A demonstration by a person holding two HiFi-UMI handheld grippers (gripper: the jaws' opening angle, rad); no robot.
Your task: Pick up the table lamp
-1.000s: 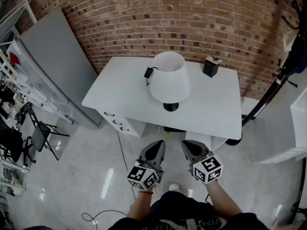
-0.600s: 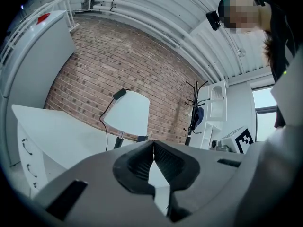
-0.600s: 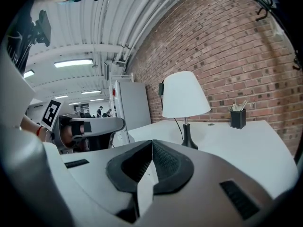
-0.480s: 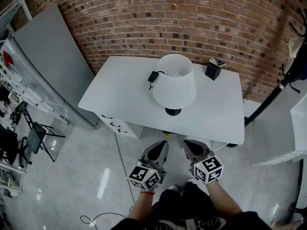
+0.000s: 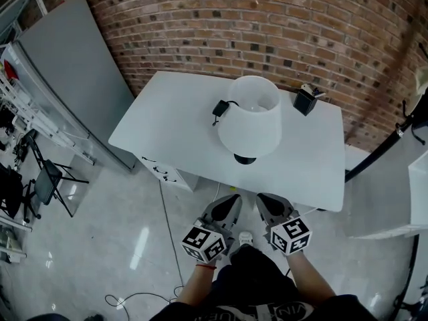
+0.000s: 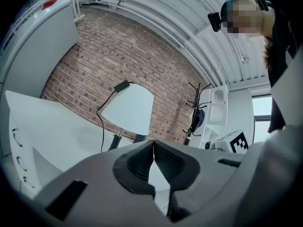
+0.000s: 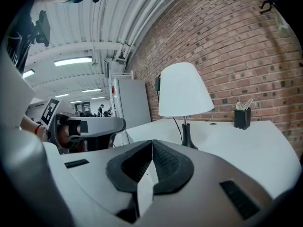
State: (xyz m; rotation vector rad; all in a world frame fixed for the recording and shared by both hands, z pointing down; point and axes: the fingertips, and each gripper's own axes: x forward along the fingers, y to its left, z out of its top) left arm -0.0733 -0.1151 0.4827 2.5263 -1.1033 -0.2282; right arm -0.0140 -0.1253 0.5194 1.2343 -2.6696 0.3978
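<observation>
Head view looks steeply down; both gripper views face forward, sharing the table lamp (image 5: 249,127).

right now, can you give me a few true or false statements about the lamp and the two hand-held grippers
The table lamp stands upright on the white table. True.
The left hand-held gripper grips the lamp. False: it is shut on nothing, short of the table.
The right hand-held gripper is shut and empty. True.
The black holder lies on the floor. False: it stands on the table by the brick wall.
</observation>
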